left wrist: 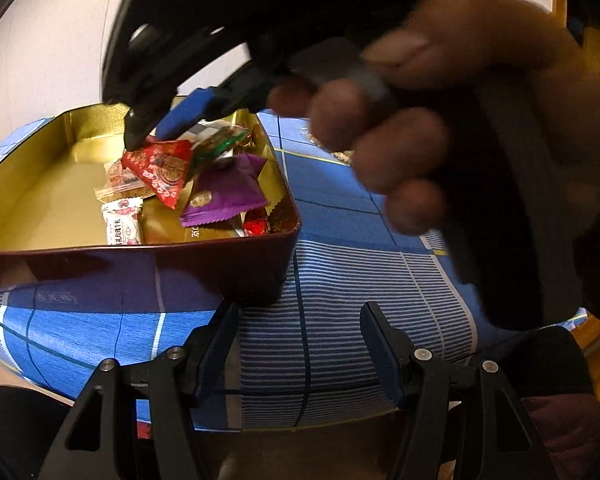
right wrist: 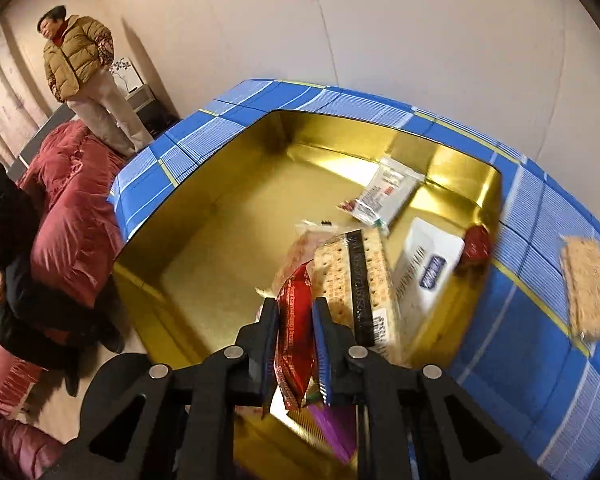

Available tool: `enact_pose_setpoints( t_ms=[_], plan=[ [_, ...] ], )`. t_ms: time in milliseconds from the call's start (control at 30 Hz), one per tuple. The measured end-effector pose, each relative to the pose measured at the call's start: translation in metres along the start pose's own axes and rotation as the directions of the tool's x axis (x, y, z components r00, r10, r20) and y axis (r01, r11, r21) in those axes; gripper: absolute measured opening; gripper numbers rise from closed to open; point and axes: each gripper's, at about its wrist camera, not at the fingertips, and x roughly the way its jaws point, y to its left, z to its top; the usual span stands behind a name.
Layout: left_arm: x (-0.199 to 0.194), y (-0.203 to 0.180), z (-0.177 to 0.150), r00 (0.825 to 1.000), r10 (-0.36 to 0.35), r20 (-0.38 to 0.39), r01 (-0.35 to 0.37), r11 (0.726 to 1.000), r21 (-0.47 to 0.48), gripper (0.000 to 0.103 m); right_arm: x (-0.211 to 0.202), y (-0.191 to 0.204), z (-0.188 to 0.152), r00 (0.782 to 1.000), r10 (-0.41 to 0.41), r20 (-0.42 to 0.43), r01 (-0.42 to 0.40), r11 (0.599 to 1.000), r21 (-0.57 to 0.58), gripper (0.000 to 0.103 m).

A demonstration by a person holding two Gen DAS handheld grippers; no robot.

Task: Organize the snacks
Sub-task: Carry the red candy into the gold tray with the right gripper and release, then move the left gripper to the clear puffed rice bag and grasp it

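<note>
A gold-lined tin (left wrist: 236, 264) stands on the blue checked cloth and holds several wrapped snacks at its right end. My right gripper (right wrist: 295, 312) is shut on a red snack packet (right wrist: 294, 336) and holds it over the tin (right wrist: 204, 184). In the left wrist view the right gripper (left wrist: 148, 132) hangs over the tin with the red packet (left wrist: 162, 170) in its tips. My left gripper (left wrist: 298, 316) is open and empty, low in front of the tin's near wall. A purple packet (left wrist: 224, 196) and a cracker pack (right wrist: 352, 276) lie in the tin.
A cereal bar (right wrist: 586, 288) lies on the cloth (right wrist: 540, 344) right of the tin. A person in a tan jacket (right wrist: 80, 68) stands at the far left. Red bedding (right wrist: 68, 216) lies left of the table. My hand (left wrist: 440, 128) fills the upper right of the left wrist view.
</note>
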Motion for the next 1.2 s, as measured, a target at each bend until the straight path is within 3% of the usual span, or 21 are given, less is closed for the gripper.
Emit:
enact_pose_setpoints(
  t_ms=[100,200,567,667,767,933,1200],
  plan=[
    [-0.001,0.001,0.0,1.0,0.004,0.001,-0.004,1.0,0.006,0.064,0.006,0.007,0.002,1.0,-0.013,-0.01,0.013,0.999,-0.035,0.019],
    [-0.002,0.0,0.0,1.0,0.011,0.001,-0.011,1.0,0.014,0.065,0.002,0.001,0.001,1.0,0.031,0.001,-0.031,0.999,-0.011,0.031],
    [-0.004,-0.006,-0.001,1.0,0.031,0.004,-0.031,0.999,0.035,0.066,-0.065,-0.024,-0.027,0.987,0.018,0.157,-0.031,0.996,0.081,0.031],
    [-0.005,-0.013,-0.004,0.999,0.039,0.006,-0.039,0.998,0.047,0.066,-0.082,-0.042,-0.042,0.981,-0.036,0.192,0.01,0.99,0.138,0.032],
    [-0.004,-0.02,-0.005,0.999,0.05,0.007,-0.05,0.997,0.059,0.067,-0.091,-0.063,-0.064,0.971,-0.146,0.192,0.107,0.974,0.199,0.032],
    [0.009,-0.015,-0.002,0.998,0.065,0.005,-0.066,0.996,0.066,0.067,-0.092,-0.104,-0.112,0.945,-0.308,0.112,0.261,0.914,0.311,0.032],
    [0.017,-0.021,0.001,0.995,0.095,-0.016,-0.093,0.993,0.075,0.067,-0.102,-0.153,-0.163,0.898,-0.435,0.062,0.365,0.819,0.442,0.032]
  ],
)
